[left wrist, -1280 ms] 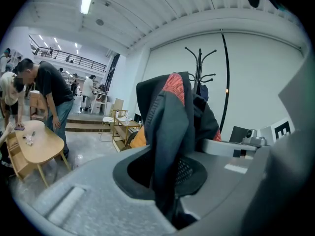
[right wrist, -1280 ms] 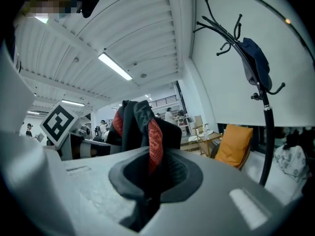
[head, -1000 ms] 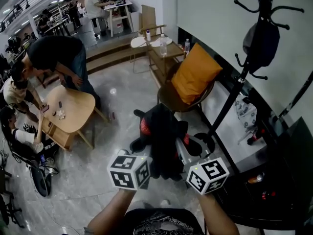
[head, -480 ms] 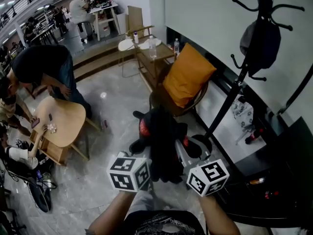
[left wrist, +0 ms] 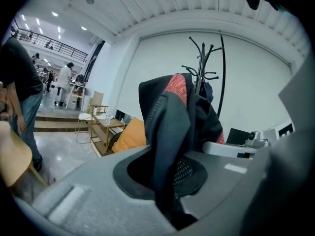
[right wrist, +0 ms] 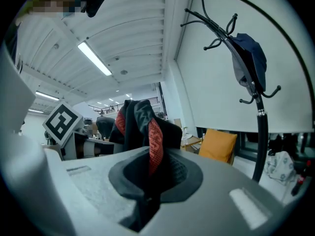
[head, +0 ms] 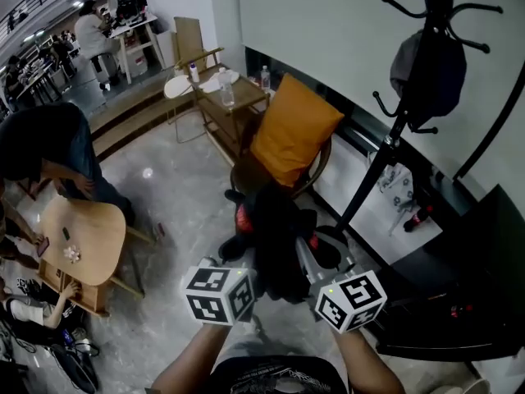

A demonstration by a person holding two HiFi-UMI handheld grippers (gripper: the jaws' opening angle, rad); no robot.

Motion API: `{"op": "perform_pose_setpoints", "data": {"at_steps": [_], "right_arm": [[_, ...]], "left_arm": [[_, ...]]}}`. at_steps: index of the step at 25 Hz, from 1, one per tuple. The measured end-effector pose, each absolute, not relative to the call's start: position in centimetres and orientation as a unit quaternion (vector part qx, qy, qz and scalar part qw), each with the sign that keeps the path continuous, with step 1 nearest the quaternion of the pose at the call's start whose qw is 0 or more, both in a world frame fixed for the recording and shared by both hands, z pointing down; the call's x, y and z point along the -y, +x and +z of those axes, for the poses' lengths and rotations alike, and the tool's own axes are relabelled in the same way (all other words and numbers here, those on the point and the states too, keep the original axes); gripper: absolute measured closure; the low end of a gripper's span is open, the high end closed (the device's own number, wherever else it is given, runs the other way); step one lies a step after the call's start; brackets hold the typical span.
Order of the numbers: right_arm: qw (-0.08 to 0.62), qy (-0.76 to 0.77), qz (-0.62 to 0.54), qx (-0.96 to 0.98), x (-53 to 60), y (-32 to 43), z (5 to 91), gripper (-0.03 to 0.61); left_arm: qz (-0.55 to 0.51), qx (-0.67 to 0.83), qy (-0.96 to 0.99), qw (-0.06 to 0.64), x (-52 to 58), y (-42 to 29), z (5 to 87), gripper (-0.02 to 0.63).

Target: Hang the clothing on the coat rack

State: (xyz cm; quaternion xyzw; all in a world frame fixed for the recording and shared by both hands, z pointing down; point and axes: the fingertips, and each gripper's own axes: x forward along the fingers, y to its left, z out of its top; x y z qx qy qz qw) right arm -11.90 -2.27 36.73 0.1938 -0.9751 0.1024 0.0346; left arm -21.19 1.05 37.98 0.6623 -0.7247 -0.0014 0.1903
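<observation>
Stepped forward: black metal coat rack (head: pixel 408 97) is nearer. My left gripper (left wrist: pixel 170 205) and right gripper (right wrist: pixel 145 200) both pinch the black, red-lined fabric garment (head: pixel 275 240), held before the rack. Soft, light, floppy; collar looks the best hold.

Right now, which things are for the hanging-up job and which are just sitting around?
For the job: jacket, coat rack, left tongs and right tongs, both shut on the jacket.

Just sitting around: orange cushion, round table, bottle.
</observation>
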Motion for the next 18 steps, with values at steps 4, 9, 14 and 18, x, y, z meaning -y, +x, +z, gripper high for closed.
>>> {"op": "perform_pose_setpoints", "data": {"at_steps": [4, 9, 14, 18], "right_arm": [[0.028, 0.225, 0.094, 0.969, 3.7, -12.4, 36.0, 0.552], [0.021, 0.269, 0.086, 0.959, 5.5, -12.3, 35.3, 0.552], [0.018, 0.321, 0.074, 0.944, 7.3, -11.3, 34.7, 0.552], [0.017, 0.359, 0.068, 0.931, 8.6, -10.3, 34.5, 0.552]], "left_arm": [[0.001, 0.705, 0.684, 0.185, 1.2, -22.2, 37.3, 0.578], [0.006, 0.673, 0.717, 0.182, 3.9, -22.5, 36.8, 0.578], [0.008, 0.633, 0.753, 0.178, 6.9, -21.7, 36.3, 0.578], [0.011, 0.602, 0.779, 0.178, 9.1, -20.6, 36.2, 0.578]]}}
